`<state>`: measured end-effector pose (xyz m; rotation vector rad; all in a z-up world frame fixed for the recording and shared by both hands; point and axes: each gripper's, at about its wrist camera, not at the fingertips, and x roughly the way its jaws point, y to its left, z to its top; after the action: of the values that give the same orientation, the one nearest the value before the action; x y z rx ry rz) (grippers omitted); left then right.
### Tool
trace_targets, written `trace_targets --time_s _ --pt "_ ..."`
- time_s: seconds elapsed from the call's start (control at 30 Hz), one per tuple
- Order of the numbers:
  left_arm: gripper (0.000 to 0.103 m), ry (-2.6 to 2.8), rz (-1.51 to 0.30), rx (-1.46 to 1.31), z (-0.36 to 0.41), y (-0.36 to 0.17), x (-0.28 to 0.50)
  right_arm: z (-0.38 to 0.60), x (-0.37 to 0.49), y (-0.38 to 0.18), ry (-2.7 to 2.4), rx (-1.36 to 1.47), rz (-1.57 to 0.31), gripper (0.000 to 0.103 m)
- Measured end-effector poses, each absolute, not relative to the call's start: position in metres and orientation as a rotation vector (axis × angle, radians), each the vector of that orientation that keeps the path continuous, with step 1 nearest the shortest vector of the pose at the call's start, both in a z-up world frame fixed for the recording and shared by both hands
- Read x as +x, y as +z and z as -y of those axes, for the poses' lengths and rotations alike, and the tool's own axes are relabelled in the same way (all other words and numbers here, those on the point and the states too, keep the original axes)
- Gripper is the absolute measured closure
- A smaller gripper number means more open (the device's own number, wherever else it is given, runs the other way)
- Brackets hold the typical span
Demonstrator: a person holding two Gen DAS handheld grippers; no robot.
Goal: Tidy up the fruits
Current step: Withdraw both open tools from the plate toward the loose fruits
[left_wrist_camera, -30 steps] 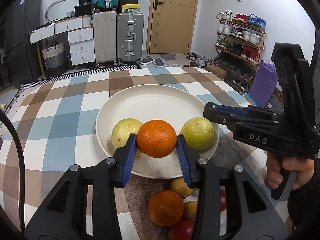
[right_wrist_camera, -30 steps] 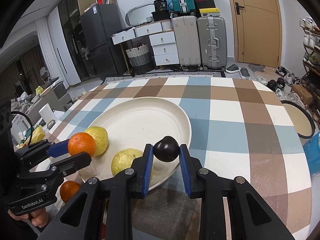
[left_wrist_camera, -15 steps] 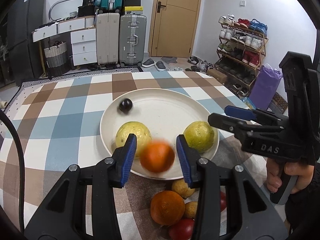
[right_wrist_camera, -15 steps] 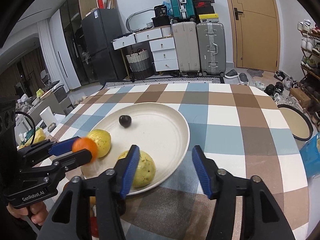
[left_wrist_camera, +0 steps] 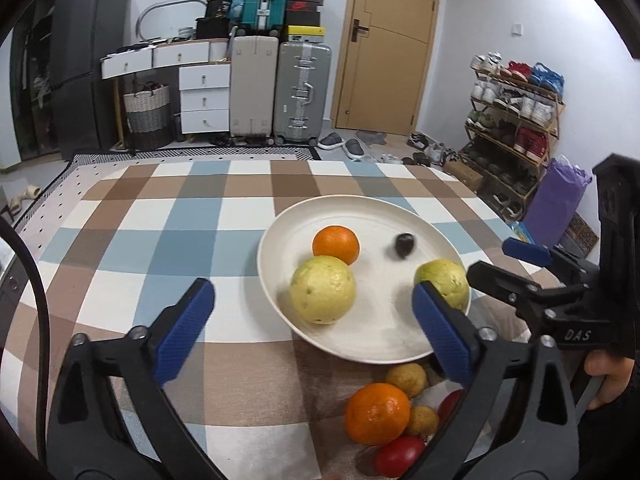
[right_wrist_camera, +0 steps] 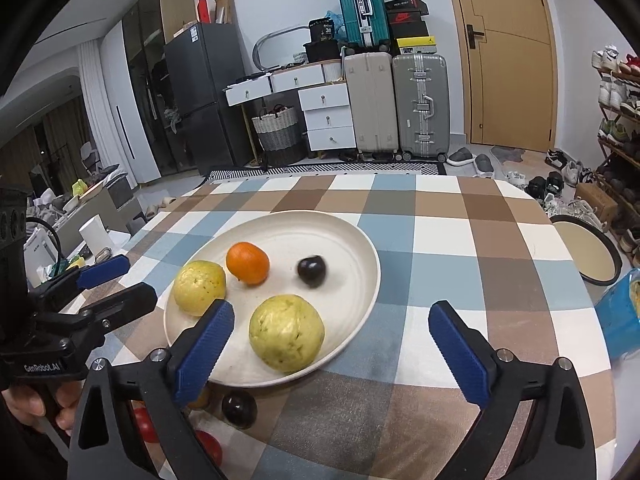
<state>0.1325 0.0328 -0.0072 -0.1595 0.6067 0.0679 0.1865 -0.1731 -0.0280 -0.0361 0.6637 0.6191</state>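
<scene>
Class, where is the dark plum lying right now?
The dark plum lies on the white plate, right of the orange in the right wrist view, beyond the nearer guava.

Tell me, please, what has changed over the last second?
Both grippers let go: the left gripper dropped its orange and the right gripper its dark plum onto the plate. Both now gape open. The two guavas stayed put.

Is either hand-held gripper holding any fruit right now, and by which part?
Nothing is held. The left hand-held gripper and right hand-held gripper are both open and empty; the orange lies on the plate.
</scene>
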Motion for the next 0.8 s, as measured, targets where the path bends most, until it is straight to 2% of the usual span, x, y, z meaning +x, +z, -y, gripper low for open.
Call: trace_targets --time_s 0.8 --pt "0.001 0.087 -0.589 -0.135 -0.028 -0.002 0.085 0.17 0.144 -0.032 0.672 -0.119 -0.699 0.0"
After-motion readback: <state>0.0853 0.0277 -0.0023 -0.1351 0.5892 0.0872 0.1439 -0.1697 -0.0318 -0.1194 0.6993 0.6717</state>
